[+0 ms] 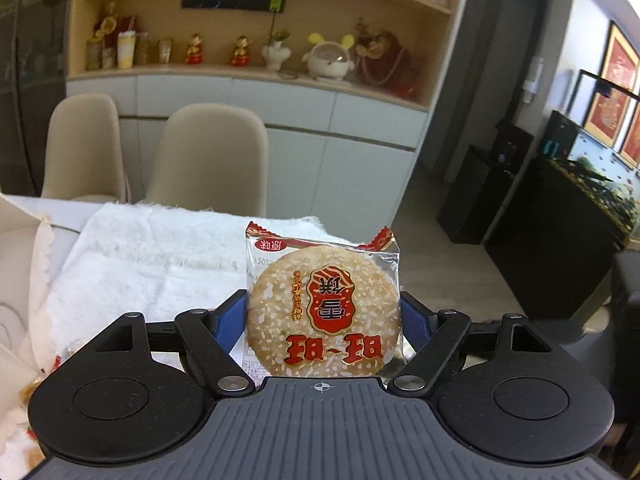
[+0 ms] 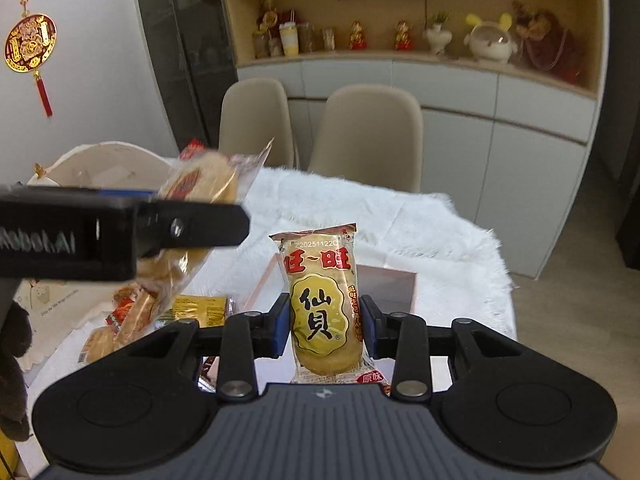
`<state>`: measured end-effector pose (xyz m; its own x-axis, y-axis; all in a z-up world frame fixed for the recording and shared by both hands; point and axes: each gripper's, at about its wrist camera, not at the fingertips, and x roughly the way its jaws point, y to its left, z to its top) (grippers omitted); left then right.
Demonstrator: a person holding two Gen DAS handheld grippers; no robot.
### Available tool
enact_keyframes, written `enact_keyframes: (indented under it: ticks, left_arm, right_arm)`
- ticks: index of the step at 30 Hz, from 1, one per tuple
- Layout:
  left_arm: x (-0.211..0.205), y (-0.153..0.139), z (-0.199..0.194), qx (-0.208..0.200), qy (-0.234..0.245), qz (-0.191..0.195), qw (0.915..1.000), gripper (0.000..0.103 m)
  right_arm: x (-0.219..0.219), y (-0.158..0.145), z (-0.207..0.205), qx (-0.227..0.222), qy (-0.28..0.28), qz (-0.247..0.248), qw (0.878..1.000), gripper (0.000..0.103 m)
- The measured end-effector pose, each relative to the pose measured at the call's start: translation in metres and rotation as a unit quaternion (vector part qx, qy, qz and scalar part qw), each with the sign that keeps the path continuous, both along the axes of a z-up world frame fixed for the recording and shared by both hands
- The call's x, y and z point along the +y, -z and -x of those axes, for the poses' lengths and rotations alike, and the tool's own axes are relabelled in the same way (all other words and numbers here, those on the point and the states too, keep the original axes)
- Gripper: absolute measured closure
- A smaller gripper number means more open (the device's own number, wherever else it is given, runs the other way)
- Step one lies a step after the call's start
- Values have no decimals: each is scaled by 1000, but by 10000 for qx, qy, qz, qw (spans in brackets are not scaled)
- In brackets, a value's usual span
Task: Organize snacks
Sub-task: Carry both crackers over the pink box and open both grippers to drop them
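Note:
My left gripper (image 1: pixel 324 312) is shut on a round snow rice cracker packet (image 1: pixel 322 304), held upright above the white cloth. From the right wrist view that same left gripper (image 2: pixel 188 224) crosses the left side with its blurred rice cracker packet (image 2: pixel 204 180). My right gripper (image 2: pixel 325 320) is shut on an oblong senbei packet (image 2: pixel 323 312) with a yellow label, held upright between the blue pads (image 2: pixel 282 326). Behind the senbei stands an open pink box (image 2: pixel 394 286). Loose snack packets (image 2: pixel 132 312) and a yellow packet (image 2: pixel 202 308) lie on the table at left.
A fluffy white cloth (image 2: pixel 440 240) covers the table. A white bag (image 2: pixel 108 164) stands at the back left. Two beige chairs (image 2: pixel 368 136) sit behind the table, and a cabinet with shelves of ornaments (image 2: pixel 440 40) lines the far wall. A fish tank (image 1: pixel 592 176) is at right.

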<state>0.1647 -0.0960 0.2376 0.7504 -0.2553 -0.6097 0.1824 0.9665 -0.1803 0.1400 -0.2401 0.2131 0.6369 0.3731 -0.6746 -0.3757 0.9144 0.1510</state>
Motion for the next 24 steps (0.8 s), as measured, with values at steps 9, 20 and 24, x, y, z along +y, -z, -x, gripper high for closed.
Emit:
enact_keyframes:
  ticks: [9,20,24]
  left_arm:
    - [12,55,-57,671,-203,89,9975,19]
    - [90,114,-54,1278,-422,1569,9784,20]
    - [99,142,-61,1557,-375,1951,9676,20]
  right_arm:
    - [8,68,-46,681,-45,-32,9977,46]
    - [24,81,-50,682,56,371,9970,45]
    - [29,85,-49,814,243,643,9943,43]
